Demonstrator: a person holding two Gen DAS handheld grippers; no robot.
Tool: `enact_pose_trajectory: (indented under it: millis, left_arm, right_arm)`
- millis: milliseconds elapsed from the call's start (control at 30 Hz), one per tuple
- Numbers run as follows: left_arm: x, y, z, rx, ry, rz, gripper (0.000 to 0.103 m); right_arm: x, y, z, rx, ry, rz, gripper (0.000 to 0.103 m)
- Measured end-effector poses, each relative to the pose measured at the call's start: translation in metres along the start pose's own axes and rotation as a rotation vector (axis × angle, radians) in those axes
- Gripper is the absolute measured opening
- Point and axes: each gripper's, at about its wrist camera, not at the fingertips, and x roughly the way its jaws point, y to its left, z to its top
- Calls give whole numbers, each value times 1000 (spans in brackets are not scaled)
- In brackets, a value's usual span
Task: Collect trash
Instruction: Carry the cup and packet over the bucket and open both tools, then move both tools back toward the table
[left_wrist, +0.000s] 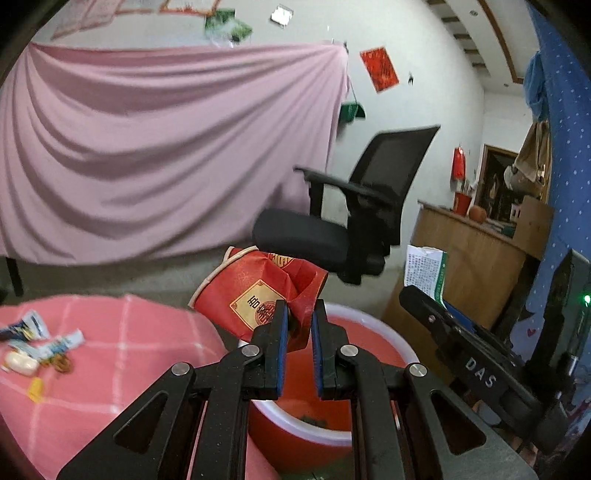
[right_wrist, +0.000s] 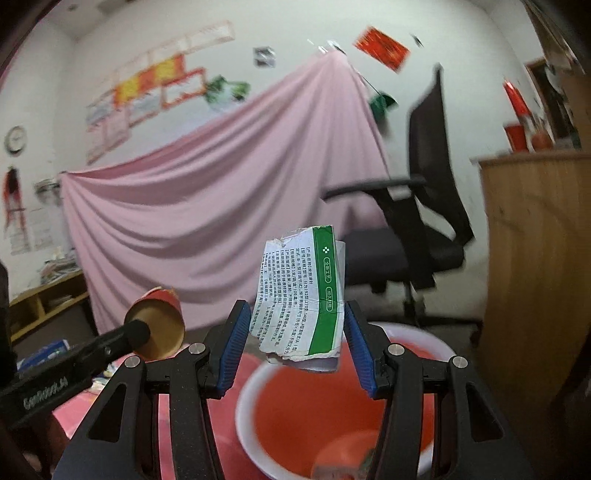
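My left gripper (left_wrist: 299, 325) is shut on the crushed rim of a red paper cup (left_wrist: 255, 291) and holds it above the red bin (left_wrist: 373, 328) with a white rim. The cup also shows in the right wrist view (right_wrist: 159, 328), its open mouth toward the camera. My right gripper (right_wrist: 295, 332) is open over the bin (right_wrist: 255, 384). A flattened white and green printed box (right_wrist: 303, 295) is between its fingers, apparently loose. That box also shows in the left wrist view (left_wrist: 424, 269).
Several wrappers and scraps (left_wrist: 33, 347) lie on the pink checked tablecloth (left_wrist: 122, 354) at left. A black office chair (left_wrist: 351, 221) stands behind the bin. A wooden cabinet (right_wrist: 535, 258) stands at right. A pink sheet (left_wrist: 147, 147) hangs at the back.
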Motion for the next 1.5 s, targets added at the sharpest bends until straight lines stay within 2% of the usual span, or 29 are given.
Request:
enact_pose_trajectory:
  millis: [200, 467, 600, 633, 700, 733, 933, 1033, 1200, 1267, 1300, 1400, 1500]
  left_arm:
    - [27, -5, -4, -30, 112, -8, 9]
    - [65, -5, -3, -92, 235, -49, 9]
    - [69, 1, -5, -111, 266, -54, 10]
    - [69, 3, -6, -118, 272, -53, 11]
    - [70, 7, -6, -136, 278, -62, 19]
    - [69, 10, -5, -147, 275, -63, 24]
    - [54, 24, -2, -176, 236, -32, 24]
    - [38, 34, 4, -168, 189, 10, 25]
    - [4, 54, 10, -157, 98, 82, 34]
    - [-11, 62, 13, -149, 60, 117, 38]
    - [-19, 67, 15, -145, 39, 137, 40]
    - [-45, 82, 17, -141, -19, 195, 56]
    - [-69, 99, 17, -149, -77, 245, 68]
  right_arm:
    - [15, -19, -8, 60, 127, -36, 50]
    - [26, -31, -13, 101, 214, -56, 51]
    - [28, -32, -15, 104, 234, -65, 52]
    - [28, -32, -14, 106, 234, -65, 52]
    - [27, -31, -13, 107, 233, -69, 55]
    - [27, -31, -13, 107, 234, -70, 56]
    - [27, -28, -10, 104, 223, -74, 57]
    - [24, -21, -5, 93, 185, -65, 63]
    - [17, 4, 4, 54, 108, -26, 66]
    - [14, 17, 6, 38, 72, 0, 78]
    - [13, 24, 8, 31, 52, 13, 79]
    - [10, 47, 11, 1, 1, 53, 82]
    - [7, 70, 11, -17, -50, 71, 99]
